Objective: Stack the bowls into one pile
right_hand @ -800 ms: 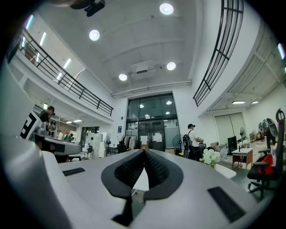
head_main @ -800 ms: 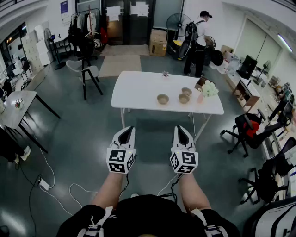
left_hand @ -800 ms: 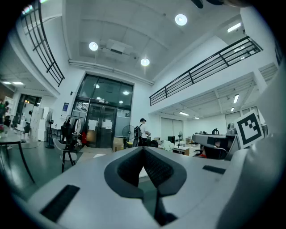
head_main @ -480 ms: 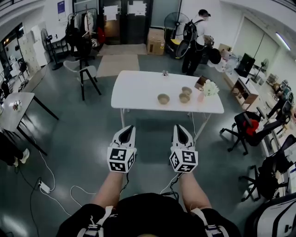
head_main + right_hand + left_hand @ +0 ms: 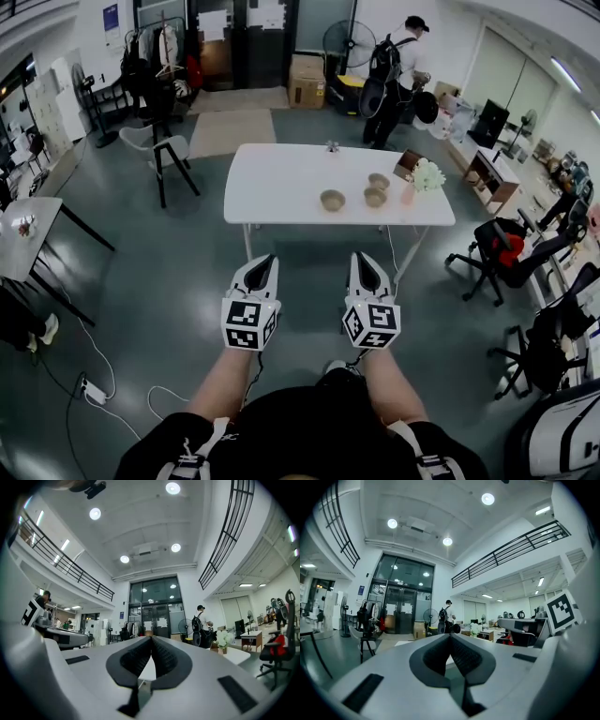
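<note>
My left gripper (image 5: 263,262) and right gripper (image 5: 362,261) both have their jaws pressed together on nothing, over the grey floor (image 5: 178,281). The paper sheets (image 5: 267,14) on the doors at twelve o'clock are too small to read. The three bowls (image 5: 331,200) sit unstacked, mouths up, on the white table (image 5: 281,183) at twelve o'clock, with white flowers (image 5: 427,176) at their three o'clock.

We've got bright, even light from round ceiling lamps (image 5: 487,498). Heavy fisheye bending at the edges, dark corners too.
</note>
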